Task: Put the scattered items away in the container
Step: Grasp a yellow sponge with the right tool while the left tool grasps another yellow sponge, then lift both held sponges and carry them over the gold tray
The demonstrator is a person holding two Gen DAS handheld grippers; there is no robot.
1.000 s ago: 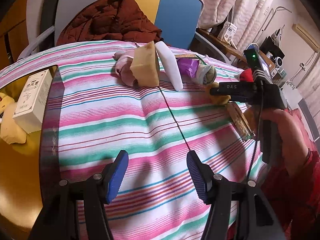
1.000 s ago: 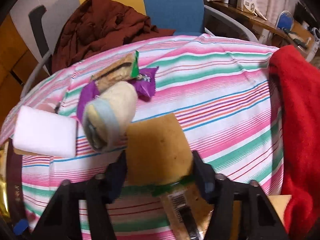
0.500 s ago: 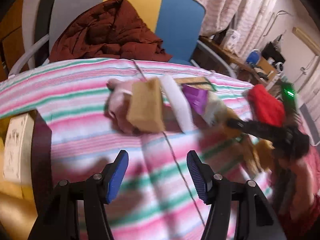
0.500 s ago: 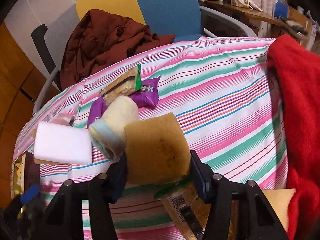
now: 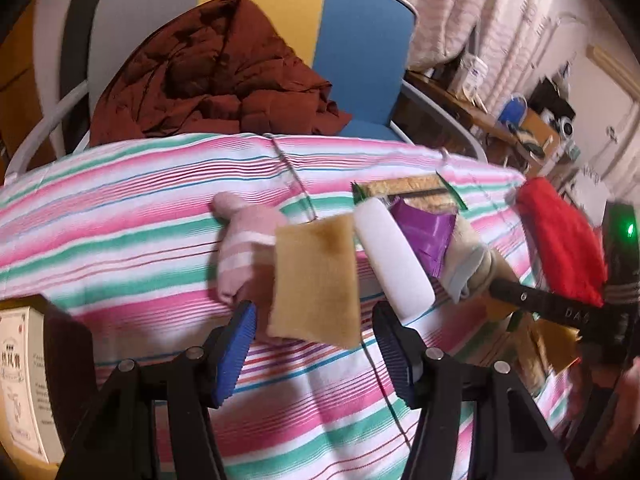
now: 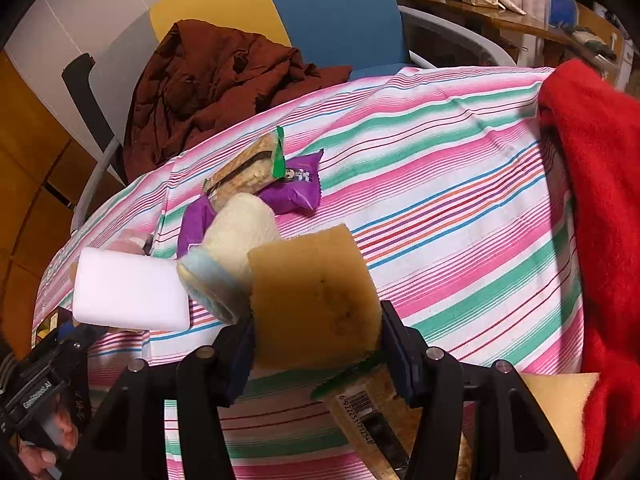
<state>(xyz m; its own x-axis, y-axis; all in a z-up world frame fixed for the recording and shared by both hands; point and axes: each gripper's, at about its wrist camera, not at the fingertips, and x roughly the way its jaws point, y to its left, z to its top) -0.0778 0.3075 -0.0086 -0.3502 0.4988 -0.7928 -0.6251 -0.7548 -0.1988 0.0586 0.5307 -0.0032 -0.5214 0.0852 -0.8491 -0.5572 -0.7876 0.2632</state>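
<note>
— Left tongs [image 5: 314, 320] have closed in on the heap since a second ago; the box [image 5: 24, 380] has slid off to the picture's left edge. What are the jaws doing?

— They have just been narrowing a little but stand wide. A tan sponge [image 5: 316, 280] shows in the gap between them, on edge, with neither pad pressing on it.

— And the right tongs [image 6: 316, 320]?

— Clamped on a second sponge [image 6: 316, 300], both pads against its sides, lifted off the cloth. That grip looks the same as a second ago.

— What lies around the left tongs?

— Just left of the tan sponge, touching it, a pink sock [image 5: 240, 248]. Just right, a white block [image 5: 394, 256], its near end close to the right jaw. Beyond that a purple packet [image 5: 424, 236], then a rolled sock [image 5: 468, 268] with a pale blue cuff.

— Further out?

— A snack bar [image 5: 412, 190] lies partly on top of the purple packet. A red cloth [image 5: 560, 240] sits at the right end of the table. Everything rests on a striped tablecloth [image 5: 140, 208].

— Anything under the right tongs?

— Another bar [image 6: 368, 408], barcode up, lies below the held sponge, and a third sponge [image 6: 560, 396] lies by the red cloth.

— The container?

— I cannot make it out for certain; only the box and a dark edge beside it show at the far left.

— Behind the table?

— A chair [image 5: 360, 40] with a brown jacket [image 5: 208, 76] heaped on it.
</note>
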